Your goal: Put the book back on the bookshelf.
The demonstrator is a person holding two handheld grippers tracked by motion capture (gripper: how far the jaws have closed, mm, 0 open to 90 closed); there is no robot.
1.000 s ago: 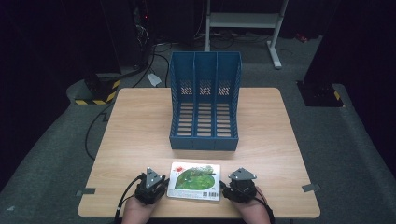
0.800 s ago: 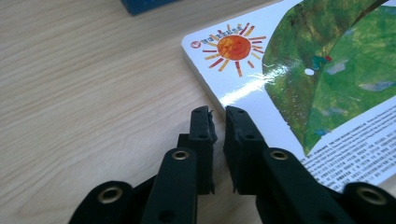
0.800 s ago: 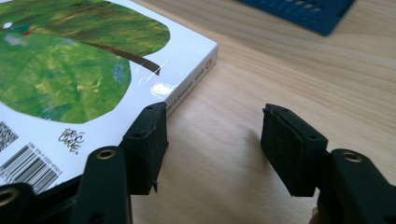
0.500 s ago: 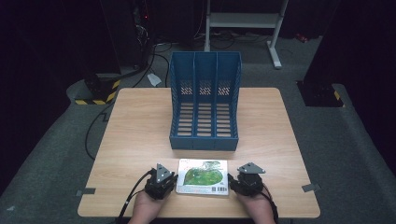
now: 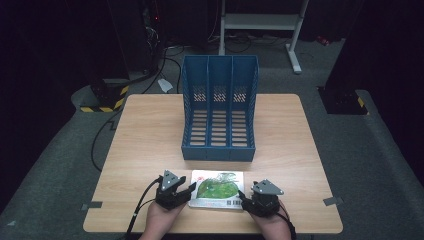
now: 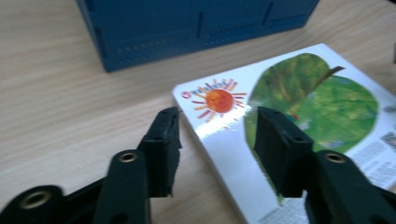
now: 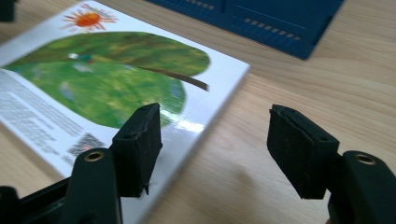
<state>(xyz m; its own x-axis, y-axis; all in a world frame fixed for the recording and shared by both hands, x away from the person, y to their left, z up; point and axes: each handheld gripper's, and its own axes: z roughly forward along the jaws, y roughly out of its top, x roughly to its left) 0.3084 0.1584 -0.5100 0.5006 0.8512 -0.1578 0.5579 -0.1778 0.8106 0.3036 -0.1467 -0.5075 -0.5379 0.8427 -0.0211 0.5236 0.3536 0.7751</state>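
Observation:
A picture book (image 5: 216,189) with a green apple and a small sun on its white cover (image 6: 299,107) lies flat near the table's front edge (image 7: 112,74). My left gripper (image 5: 189,192) is at the book's left edge. Its jaws have just been opening and stand apart (image 6: 217,135), one over bare wood and one above the cover, pressing nothing. My right gripper (image 5: 245,201) is at the book's right edge. Its jaws have also just opened a little (image 7: 215,140), one above the cover and one over the table. A blue three-slot file rack (image 5: 219,107) stands upright behind the book.
The wooden table (image 5: 145,140) has bare room left and right of the rack. The rack's front wall (image 6: 196,23) (image 7: 261,14) lies close beyond the book. Cables (image 5: 100,140) hang off the left side. A white frame (image 5: 260,22) stands on the dark floor behind.
The book has slid a little to the right and away from the front edge, both hands moving with it. The left gripper's jaws have opened off the book's left edge.

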